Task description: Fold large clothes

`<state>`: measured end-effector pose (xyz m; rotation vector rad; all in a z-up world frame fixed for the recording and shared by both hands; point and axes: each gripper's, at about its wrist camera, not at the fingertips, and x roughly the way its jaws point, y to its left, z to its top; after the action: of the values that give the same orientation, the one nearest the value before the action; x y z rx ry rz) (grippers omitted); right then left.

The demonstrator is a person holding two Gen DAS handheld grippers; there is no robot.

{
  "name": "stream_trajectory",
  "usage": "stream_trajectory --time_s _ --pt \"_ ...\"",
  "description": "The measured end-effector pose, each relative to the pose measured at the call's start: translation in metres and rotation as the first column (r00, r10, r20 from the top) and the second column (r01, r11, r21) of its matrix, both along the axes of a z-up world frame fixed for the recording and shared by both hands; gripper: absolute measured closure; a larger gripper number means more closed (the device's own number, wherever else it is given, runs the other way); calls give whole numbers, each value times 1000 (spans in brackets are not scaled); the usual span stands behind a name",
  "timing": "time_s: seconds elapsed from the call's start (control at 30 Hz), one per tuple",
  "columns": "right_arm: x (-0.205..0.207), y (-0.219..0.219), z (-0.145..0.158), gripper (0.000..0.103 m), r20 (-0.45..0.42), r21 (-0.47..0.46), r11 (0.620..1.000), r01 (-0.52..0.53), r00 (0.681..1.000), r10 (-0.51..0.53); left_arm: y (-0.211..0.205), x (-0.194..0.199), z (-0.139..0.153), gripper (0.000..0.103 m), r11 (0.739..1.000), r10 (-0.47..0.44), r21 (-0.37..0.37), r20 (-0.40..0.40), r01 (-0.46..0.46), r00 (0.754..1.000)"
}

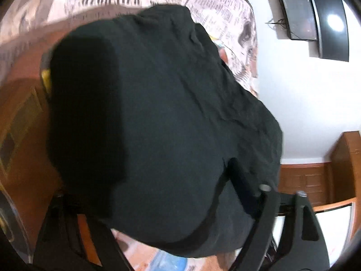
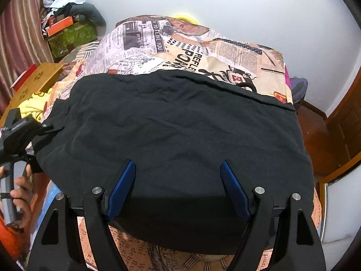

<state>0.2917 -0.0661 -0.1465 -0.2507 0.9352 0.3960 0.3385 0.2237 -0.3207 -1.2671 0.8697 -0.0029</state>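
A large black garment [image 2: 180, 124] lies spread flat on a bed with a newspaper-print sheet [image 2: 158, 45]. My right gripper [image 2: 178, 180] hovers over its near edge, open, blue pads [image 2: 121, 189] wide apart with nothing pinched. My left gripper [image 2: 27, 133] sits at the garment's left edge, held by a hand [image 2: 22, 192]. In the blurred left wrist view the black garment [image 1: 180, 90] fills the frame. The left gripper [image 1: 153, 149] stands wide there: one finger [image 1: 243, 187] rests on top of the cloth, the other is hidden under it.
A low wooden table [image 2: 33, 81] and a yellow cloth [image 2: 33, 106] lie left of the bed. A green box piled with clutter [image 2: 72, 36] stands in the far corner. A wooden door [image 2: 343, 124] is at the right. Two dark screens [image 1: 297, 18] hang on the white wall.
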Motion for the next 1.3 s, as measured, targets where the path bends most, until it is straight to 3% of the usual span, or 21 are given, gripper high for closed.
stream_trajectory --time_s 0.13,0.23,0.33,0.4,0.5,0.53,0.6,0.67,0.7,0.8,0.87,0.93,1.07,1.2,1.23,1.3 --pt "-2 -1 3 28 -10 -1 1000 3 1000 -3 -1 -7 17 64 995 22 101 10 -23 1000" --pt "-4 -2 8 28 -30 15 1000 1 1000 0 -6 -10 44 71 975 20 222 10 -21 1000" --pt "-7 -1 15 28 -54 55 998 0 999 3 -16 -14 89 75 909 7 416 23 -16 1000" --pt "-10 3 20 28 -56 69 998 -8 998 12 -21 -21 115 75 865 0 502 47 -24 999" --pt "-19 13 25 28 -48 80 996 -31 998 34 -38 -31 166 77 731 -20 681 94 -50 995" --pt "-22 16 27 28 -44 83 996 -40 998 44 -50 -36 187 77 654 -32 754 112 -64 993" --pt "-28 21 29 28 -40 95 994 -58 997 62 -66 -39 210 77 546 -55 834 137 -85 989" --pt "-32 22 30 28 -44 123 990 -69 996 75 -93 -42 235 78 417 -100 903 158 -103 982" --pt "-34 20 31 28 -47 136 988 -67 996 74 -107 -44 244 78 369 -128 923 166 -109 978" --pt "-37 8 34 28 -46 161 986 -47 997 55 -143 -34 261 78 257 -221 960 170 -111 960" --pt "-38 -7 37 28 -39 164 986 -19 999 26 -170 -23 266 78 207 -289 973 165 -107 943" --pt "-38 -26 40 28 -28 159 987 18 1000 -14 -203 -27 269 79 180 -360 979 153 -93 920" --pt "-35 -74 41 28 -32 163 980 112 994 -109 -269 -27 263 79 164 -496 986 103 -24 862" --pt "-32 -128 37 28 -64 175 959 223 974 -215 -312 -15 239 79 240 -613 957 20 162 790" --pt "-31 -137 36 28 -72 176 955 239 971 -229 -322 -8 225 79 267 -640 933 -16 242 768" --pt "-32 -157 33 28 -88 174 946 275 961 -263 -333 3 200 77 295 -670 883 -82 366 737"
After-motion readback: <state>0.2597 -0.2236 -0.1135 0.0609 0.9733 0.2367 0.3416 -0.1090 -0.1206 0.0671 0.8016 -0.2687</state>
